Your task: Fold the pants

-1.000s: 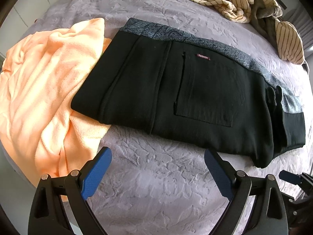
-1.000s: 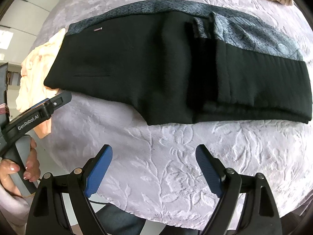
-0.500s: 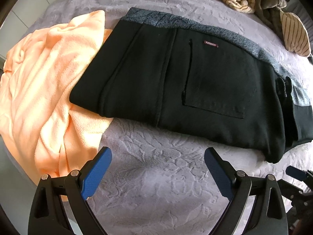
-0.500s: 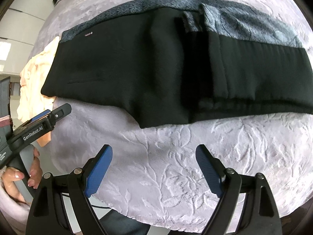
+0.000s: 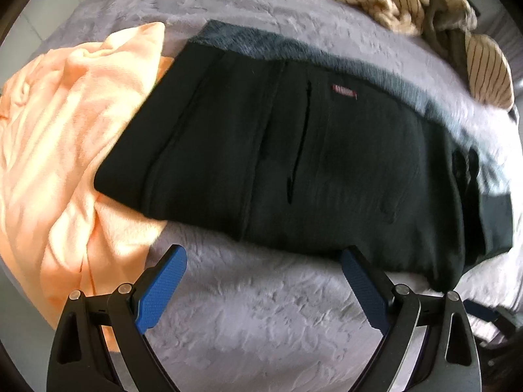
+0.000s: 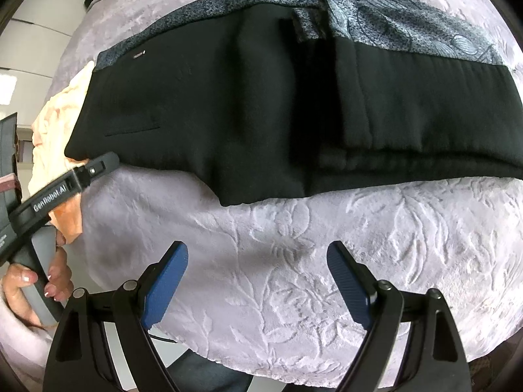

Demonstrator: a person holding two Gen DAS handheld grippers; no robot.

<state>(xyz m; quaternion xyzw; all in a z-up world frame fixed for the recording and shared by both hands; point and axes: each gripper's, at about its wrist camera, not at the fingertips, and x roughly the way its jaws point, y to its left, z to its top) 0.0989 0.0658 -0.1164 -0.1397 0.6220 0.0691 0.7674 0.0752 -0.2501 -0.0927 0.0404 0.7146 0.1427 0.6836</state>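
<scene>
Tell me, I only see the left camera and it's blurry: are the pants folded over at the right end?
Observer: Yes. The right camera shows the pants with a folded layer lying on top there.
Operator: Is my other gripper holding anything?
Observer: No. The right gripper is open over the bedspread, apart from the pants.
Operator: Where's my left one?
Observer: The left gripper points at the pants' left corner, beside the orange cloth.
</scene>
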